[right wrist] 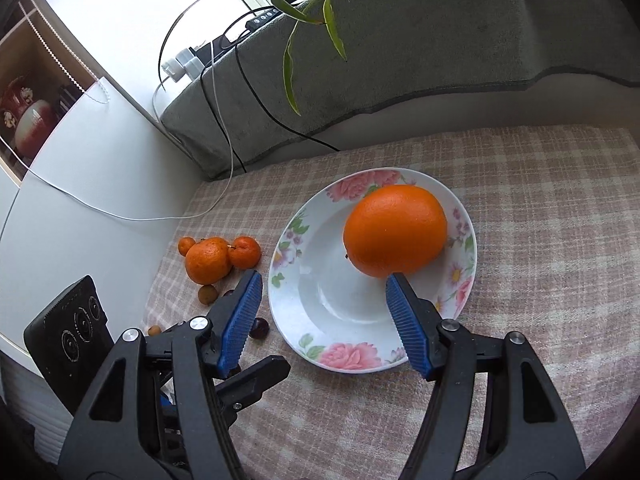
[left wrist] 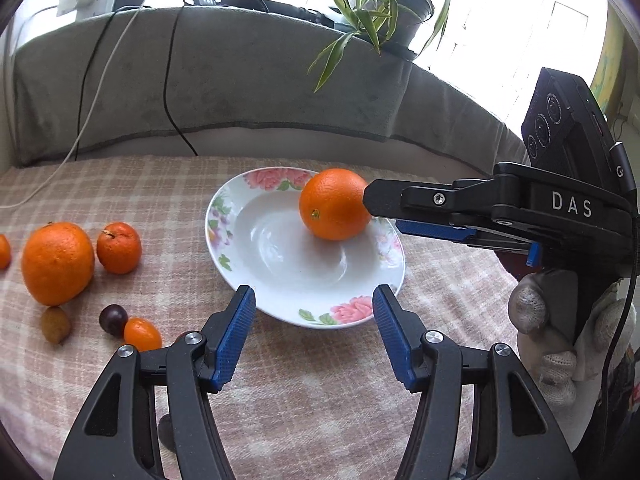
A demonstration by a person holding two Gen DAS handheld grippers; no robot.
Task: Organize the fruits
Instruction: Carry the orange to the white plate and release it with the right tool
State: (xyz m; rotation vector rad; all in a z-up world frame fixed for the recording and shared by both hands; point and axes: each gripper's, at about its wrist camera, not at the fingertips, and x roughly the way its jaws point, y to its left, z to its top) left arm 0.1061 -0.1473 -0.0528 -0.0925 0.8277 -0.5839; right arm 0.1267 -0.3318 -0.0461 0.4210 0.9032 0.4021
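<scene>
1 orange (right wrist: 395,230) sits in the floral plate (right wrist: 296,322); both the left gripper (left wrist: 314,300) and right gripper (right wrist: 324,286) stand apart, empty, near the plate.

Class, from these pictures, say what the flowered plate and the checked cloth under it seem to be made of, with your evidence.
White flowered plate: probably glazed ceramic or porcelain, since its glossy bowl reflects light and carries printed pink flowers. Pink checked cloth: apparently a soft woven textile, matte and slightly fuzzy, showing a plaid weave.
</scene>
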